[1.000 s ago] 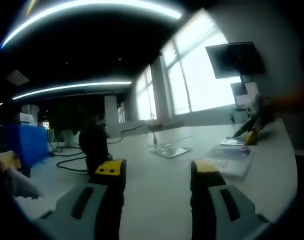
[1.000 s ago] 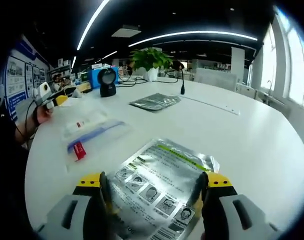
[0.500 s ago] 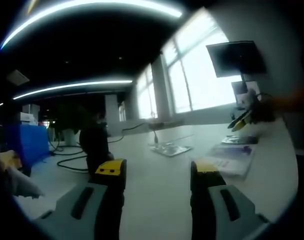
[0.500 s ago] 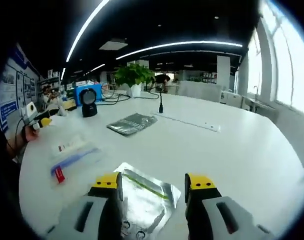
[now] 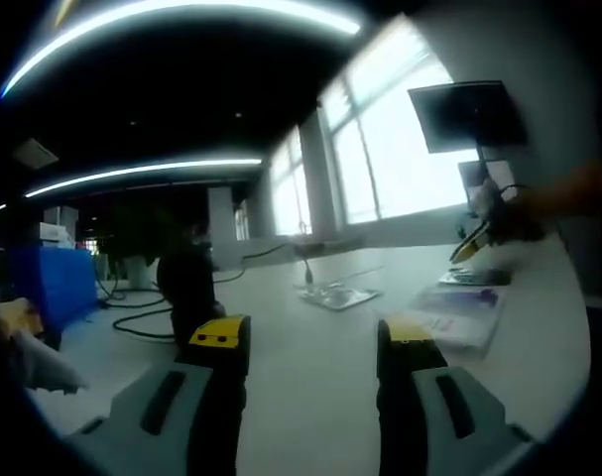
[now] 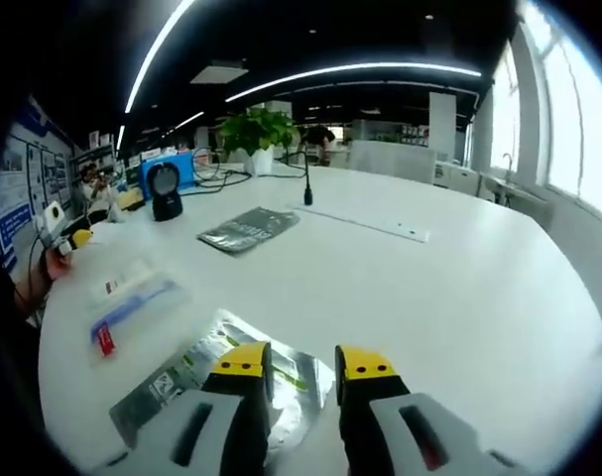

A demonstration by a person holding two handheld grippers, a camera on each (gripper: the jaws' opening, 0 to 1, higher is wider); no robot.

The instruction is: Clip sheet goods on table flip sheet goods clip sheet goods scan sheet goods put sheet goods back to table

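In the right gripper view, the right gripper (image 6: 302,363) sits at the bottom centre, its yellow-tipped jaws drawn close with a narrow gap, over the near edge of the silver foil sheet pack (image 6: 196,367) lying on the white table (image 6: 459,288); whether they pinch it I cannot tell. A clear pouch (image 6: 132,302) lies at left, a second foil pack (image 6: 248,228) further up, a black scanner (image 6: 164,190) at upper left. In the left gripper view, the left gripper (image 5: 310,342) holds its jaws wide apart and empty above the table
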